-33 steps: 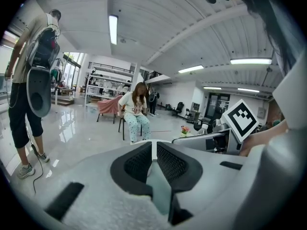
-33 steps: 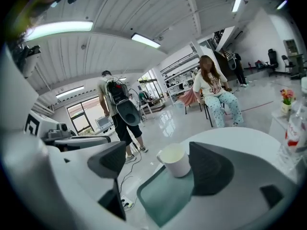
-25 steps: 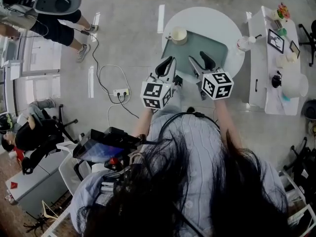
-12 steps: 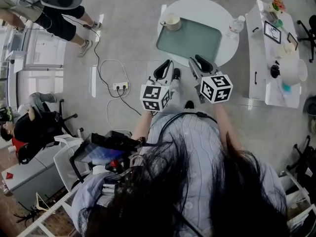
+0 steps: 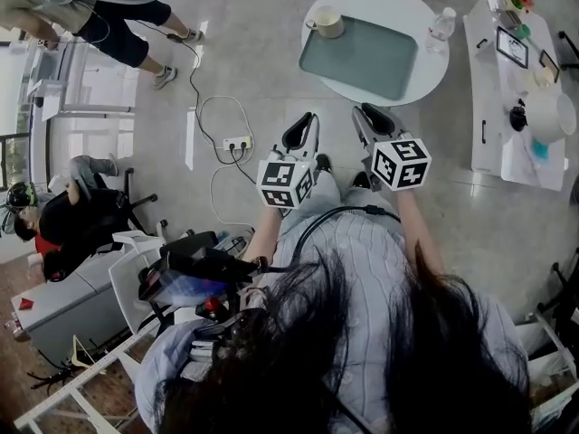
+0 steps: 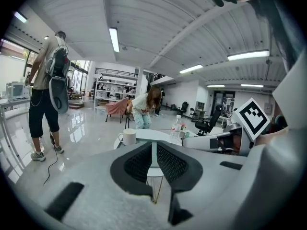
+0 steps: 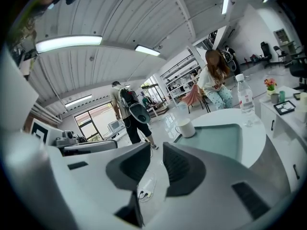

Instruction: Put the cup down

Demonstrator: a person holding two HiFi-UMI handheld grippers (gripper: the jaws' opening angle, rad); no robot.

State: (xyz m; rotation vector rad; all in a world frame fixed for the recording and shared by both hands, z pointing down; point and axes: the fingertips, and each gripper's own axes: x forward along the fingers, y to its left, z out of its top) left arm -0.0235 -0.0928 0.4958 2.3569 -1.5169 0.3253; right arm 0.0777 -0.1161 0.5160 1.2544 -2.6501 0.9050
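The white cup point(image 5: 327, 21) stands on the round white table point(image 5: 398, 3), just left of the grey-green tray point(image 5: 366, 57). It also shows in the left gripper view as the cup point(image 6: 128, 136) and in the right gripper view as the cup point(image 7: 186, 127) by the tray point(image 7: 225, 138). Both grippers hover over the floor, well short of the table, and hold nothing. My left gripper point(image 5: 309, 120) point(image 6: 154, 150) has its jaws almost together. My right gripper point(image 5: 365, 114) point(image 7: 157, 152) has just been closing and keeps a narrow gap with nothing in it.
A clear water bottle point(image 5: 441, 27) stands at the table's right edge. A white cabinet point(image 5: 516, 107) with small items lines the right side. A power strip point(image 5: 238, 143) and cable lie on the floor to the left. A person point(image 5: 118, 16) stands at upper left.
Both grippers have drawn back from the table together, so table, tray and cup now lie farther ahead. The right gripper's jaws have narrowed.
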